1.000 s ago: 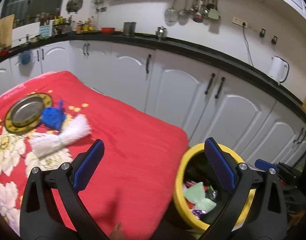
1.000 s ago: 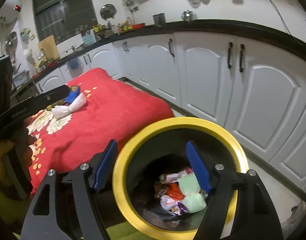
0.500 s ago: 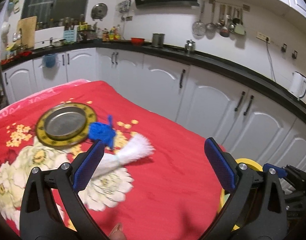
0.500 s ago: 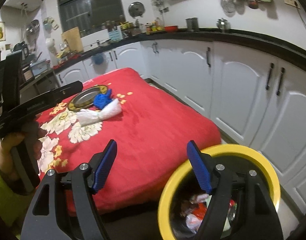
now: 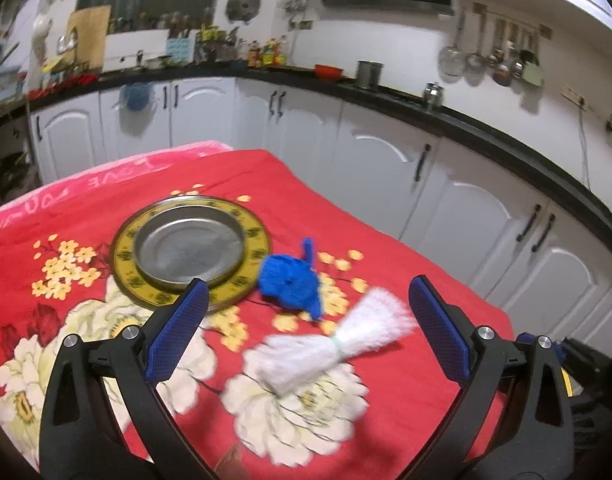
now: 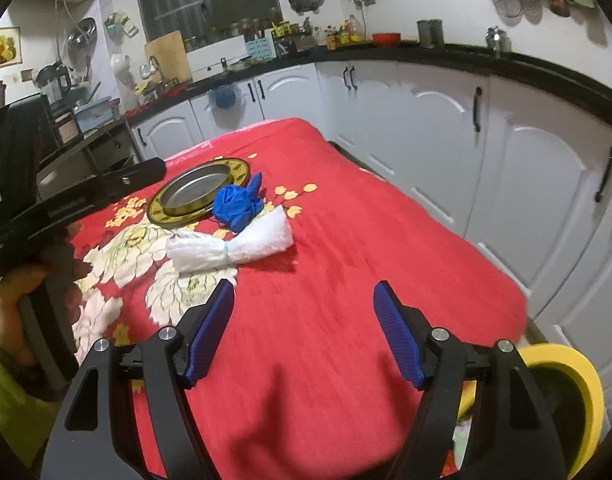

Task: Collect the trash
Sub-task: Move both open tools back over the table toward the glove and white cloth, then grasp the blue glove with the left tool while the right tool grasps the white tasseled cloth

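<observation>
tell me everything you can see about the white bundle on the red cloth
The white bundle looks like crinkled, thin white plastic or netting, cinched near its middle by a pale green band so both ends fan out like a bow. It lies flat on the red floral cloth, beside the crumpled blue glove, apparently touching it. Neither claw touches it.

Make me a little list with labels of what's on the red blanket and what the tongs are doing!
surface: red flowered blanket
plate: round metal plate with yellow rim, empty
trash one: crumpled blue wrapper, touching the plate's rim
trash two: white plastic bundle tied in the middle, beside the blue wrapper
bin: yellow-rimmed bin, off the blanket's corner
left tongs: open, empty
right tongs: open, empty
</observation>
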### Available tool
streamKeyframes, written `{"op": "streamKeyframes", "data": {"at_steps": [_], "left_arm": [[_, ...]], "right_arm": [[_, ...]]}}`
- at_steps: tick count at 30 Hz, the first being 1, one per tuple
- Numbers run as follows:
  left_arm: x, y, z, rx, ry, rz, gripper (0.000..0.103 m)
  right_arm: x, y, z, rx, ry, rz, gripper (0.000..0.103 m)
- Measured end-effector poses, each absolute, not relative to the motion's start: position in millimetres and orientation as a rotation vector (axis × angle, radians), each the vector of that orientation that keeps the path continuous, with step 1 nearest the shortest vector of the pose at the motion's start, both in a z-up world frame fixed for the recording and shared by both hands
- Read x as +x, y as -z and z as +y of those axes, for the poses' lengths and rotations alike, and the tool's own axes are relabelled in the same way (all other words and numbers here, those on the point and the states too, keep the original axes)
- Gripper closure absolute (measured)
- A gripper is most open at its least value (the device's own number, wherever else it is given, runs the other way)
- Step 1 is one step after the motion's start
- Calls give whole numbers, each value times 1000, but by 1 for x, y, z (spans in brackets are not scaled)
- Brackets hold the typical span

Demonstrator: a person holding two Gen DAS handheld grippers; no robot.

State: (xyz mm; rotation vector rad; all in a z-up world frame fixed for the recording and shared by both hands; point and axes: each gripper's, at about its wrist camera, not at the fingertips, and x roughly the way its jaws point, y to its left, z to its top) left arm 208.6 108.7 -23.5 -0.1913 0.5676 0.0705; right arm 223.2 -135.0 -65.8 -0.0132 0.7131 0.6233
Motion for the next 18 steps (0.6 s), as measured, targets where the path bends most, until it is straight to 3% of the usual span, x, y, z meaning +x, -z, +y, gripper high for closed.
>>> {"op": "streamKeyframes", "data": {"at_steps": [7, 12, 14, 15, 16, 18], "left_arm": [[244, 26, 144, -243, -49, 635, 38], [274, 39, 147, -260, 5, 722, 43], [285, 47, 146, -268, 20, 758, 43], [288, 49, 145, -265, 23, 768, 43], [293, 53, 143, -261, 28, 782, 43], [302, 60, 137, -251, 41, 810, 47]], "right_arm": [[264, 83, -91, -13, -668, 789, 45], [290, 98, -66, -9, -686, 846, 48], [300, 107, -58, 0, -710, 887, 64], [302, 111, -55, -5, -732, 911, 82], [302, 112, -54, -12, -740, 916, 92], [294, 110, -59, -34, -753, 896, 96]]}}
